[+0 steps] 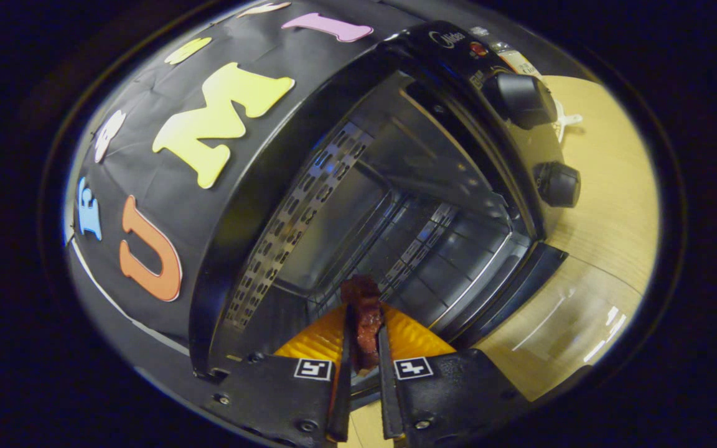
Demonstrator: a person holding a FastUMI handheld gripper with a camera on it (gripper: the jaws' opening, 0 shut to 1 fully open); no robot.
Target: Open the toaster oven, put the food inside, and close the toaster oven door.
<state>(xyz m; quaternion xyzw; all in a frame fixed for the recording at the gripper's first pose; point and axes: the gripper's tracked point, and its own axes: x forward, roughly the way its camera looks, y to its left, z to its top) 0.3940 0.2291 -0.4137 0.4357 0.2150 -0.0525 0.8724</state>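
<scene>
We see the gripper [365, 339] at bottom centre, fingers narrow and clamped on the food [365, 317], a dark reddish chunk sticking out past the tips. Right ahead, the oven [358, 205] fills mid-frame, door [557, 311] down at lower right, two knobs [520, 99] upper right, table [613, 186] beyond.

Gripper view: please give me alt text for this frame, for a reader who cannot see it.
The gripper is shut on a dark reddish piece of food, held at the mouth of the open toaster oven. Its door is folded down onto a wooden table, and two black knobs sit on its control panel.
</scene>
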